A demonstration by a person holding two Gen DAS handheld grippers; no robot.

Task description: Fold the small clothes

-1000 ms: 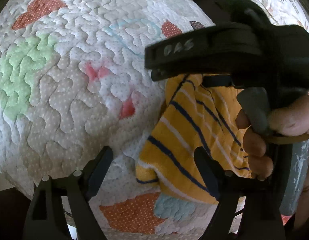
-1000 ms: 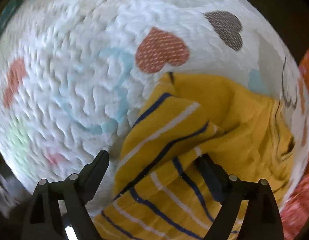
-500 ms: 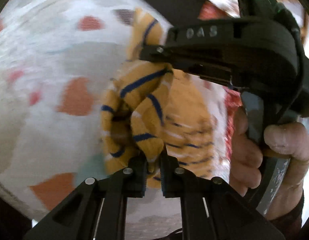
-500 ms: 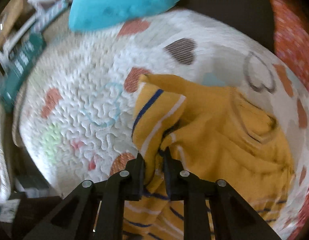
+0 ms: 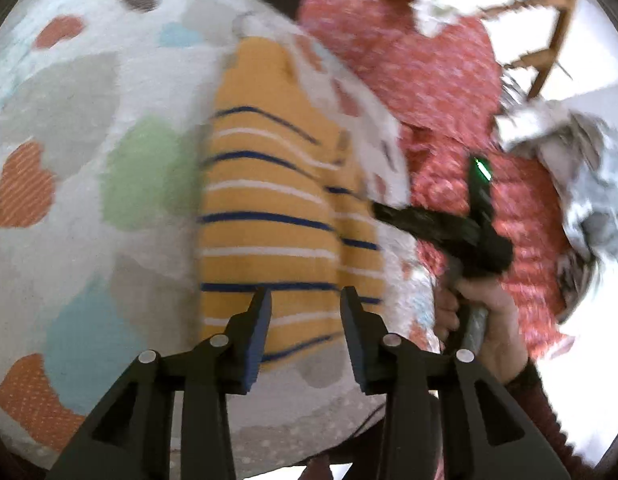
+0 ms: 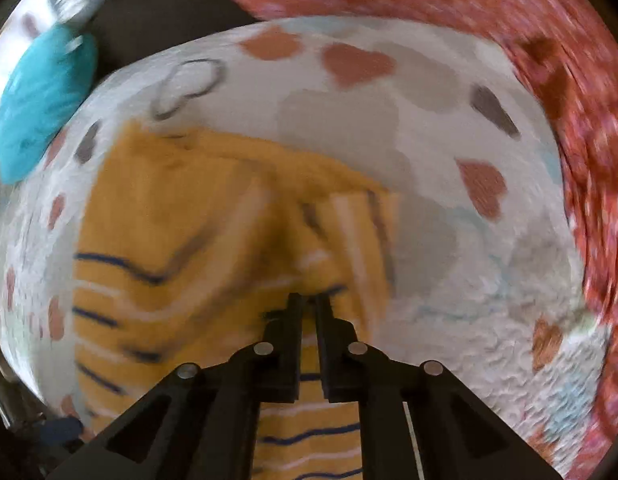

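While the left tool [image 5: 305, 312] hangs parted and empty above the yellow striped garment [image 5: 269, 216] on the heart-print quilt [image 5: 61, 128], only the right view shows the right tool [image 6: 311, 300] pinching its bunched fold.

Bright daylight, blown-out white at right; both fisheye views motion-blurred, edges curved and vignetted

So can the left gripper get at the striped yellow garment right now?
Probably yes: the left gripper is open, directly over the yellow garment, with nothing between them.
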